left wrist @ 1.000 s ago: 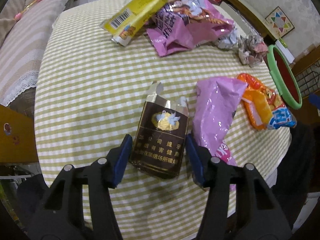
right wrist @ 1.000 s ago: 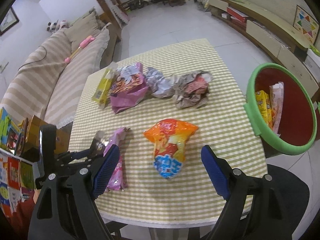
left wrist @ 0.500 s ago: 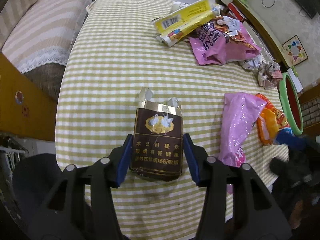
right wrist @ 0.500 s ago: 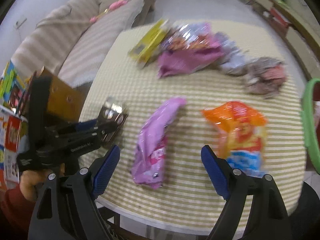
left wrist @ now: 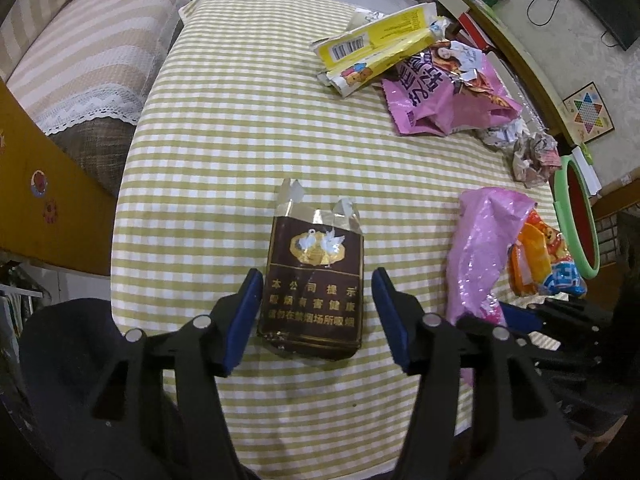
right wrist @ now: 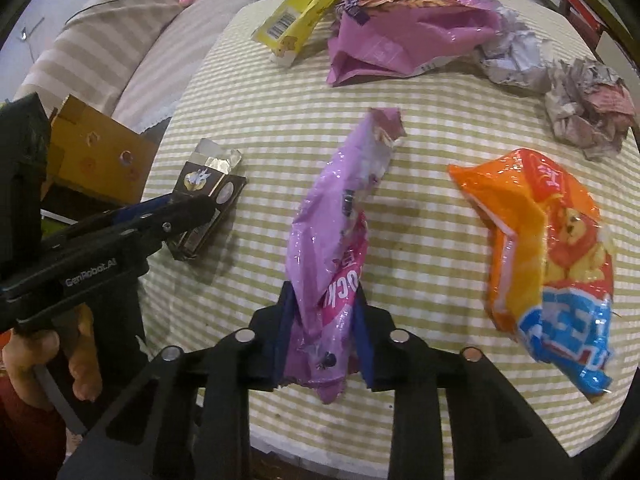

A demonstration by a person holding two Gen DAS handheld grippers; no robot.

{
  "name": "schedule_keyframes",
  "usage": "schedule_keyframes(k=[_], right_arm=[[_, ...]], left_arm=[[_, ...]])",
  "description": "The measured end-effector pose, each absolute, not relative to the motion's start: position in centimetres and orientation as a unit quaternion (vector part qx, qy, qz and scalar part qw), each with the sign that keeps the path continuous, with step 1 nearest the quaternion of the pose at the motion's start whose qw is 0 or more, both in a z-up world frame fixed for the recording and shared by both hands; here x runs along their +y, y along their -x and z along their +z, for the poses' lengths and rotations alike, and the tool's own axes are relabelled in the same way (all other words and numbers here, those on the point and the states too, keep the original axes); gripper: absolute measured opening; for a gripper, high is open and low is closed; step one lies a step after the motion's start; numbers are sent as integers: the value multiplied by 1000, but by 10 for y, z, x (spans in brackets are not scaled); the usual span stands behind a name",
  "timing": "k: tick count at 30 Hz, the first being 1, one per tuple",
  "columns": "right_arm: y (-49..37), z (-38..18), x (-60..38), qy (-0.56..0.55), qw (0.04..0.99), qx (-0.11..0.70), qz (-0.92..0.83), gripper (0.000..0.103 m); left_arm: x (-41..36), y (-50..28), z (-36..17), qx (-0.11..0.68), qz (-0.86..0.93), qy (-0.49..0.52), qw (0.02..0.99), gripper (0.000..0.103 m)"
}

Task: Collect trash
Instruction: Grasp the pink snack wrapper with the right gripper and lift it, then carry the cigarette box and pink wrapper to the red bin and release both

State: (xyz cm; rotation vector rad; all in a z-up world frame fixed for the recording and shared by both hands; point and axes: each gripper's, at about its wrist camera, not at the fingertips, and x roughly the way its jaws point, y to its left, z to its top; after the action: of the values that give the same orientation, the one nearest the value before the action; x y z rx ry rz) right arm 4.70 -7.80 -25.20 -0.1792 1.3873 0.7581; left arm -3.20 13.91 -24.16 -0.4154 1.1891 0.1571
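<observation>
A brown cigarette pack with a torn foil top lies on the checked tablecloth, also in the right wrist view. My left gripper is open with a finger on each side of the pack's near end, small gaps showing. My right gripper is shut on the near end of a long pink snack wrapper, which also shows in the left wrist view. An orange and blue snack bag lies to its right.
A yellow wrapper, a big pink bag and crumpled paper lie at the table's far side. A green-rimmed red bin stands off the right edge. A striped sofa and a yellow box are left.
My right gripper moved forward and closed on the pink wrapper's near end. My left gripper's fingers spread a little wider around the cigarette pack.
</observation>
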Motion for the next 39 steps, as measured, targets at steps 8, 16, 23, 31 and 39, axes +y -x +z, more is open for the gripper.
schedule_keyframes(k=[8,16,23,31,39], right_arm=[[-52,-241,-88,64,713,615,330,45],[-56,-247,-75,68,713,616,329,45],[-59,-256,-65,78,712,618,324,50],[-59,-249,-71,66,715,612,332,28],[-59,-198,-98,19,752,565,340,28]], left_arm=[[138,24,-244,558,73,186,805,54],[136,23,-247,562,72,181,804,47],[134,24,-246,560,74,177,806,47],[134,26,-245,559,77,177,807,47],[131,31,-214,525,79,192,826,46]])
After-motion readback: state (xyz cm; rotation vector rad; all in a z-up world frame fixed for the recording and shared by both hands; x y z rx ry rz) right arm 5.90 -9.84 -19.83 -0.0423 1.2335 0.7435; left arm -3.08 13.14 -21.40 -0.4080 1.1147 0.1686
